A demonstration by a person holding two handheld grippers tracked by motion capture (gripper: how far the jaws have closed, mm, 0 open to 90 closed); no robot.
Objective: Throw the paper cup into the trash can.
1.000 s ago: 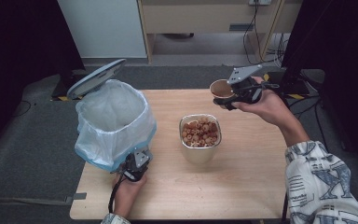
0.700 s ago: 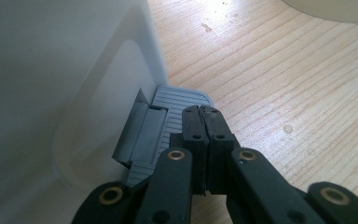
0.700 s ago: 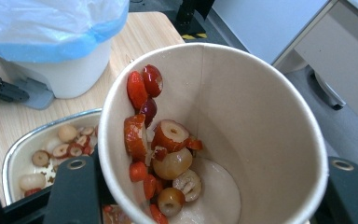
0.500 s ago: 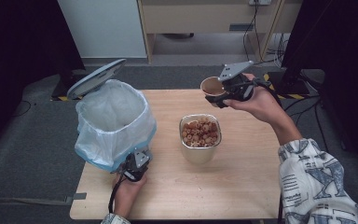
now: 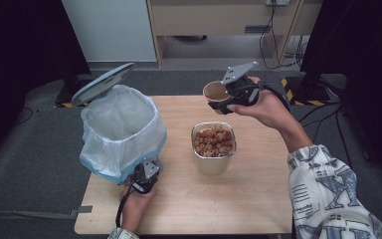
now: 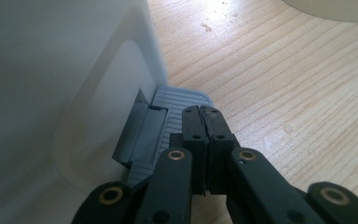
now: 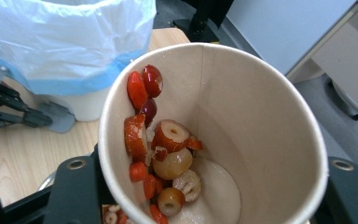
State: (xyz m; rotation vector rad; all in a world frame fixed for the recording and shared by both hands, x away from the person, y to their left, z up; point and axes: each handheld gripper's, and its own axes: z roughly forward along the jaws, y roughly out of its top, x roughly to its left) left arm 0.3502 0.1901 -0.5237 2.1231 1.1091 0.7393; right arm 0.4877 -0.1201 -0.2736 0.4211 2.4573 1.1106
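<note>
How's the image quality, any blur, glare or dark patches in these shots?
High view: dark at both sides, table evenly lit. Left gripper view: bin wall soft and pale up close, glare on the wood at top. Right gripper view: paper cup and fruit slices sharp, background soft.

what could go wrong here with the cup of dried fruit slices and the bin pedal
1. The paper cup in the right tongs is tilted in mid-air beside the bin; slices piled toward its lower side could spill onto the table or into the metal container.
2. The shut left tongs press only the pedal's edge; if they slip, the lid may drop.
</note>
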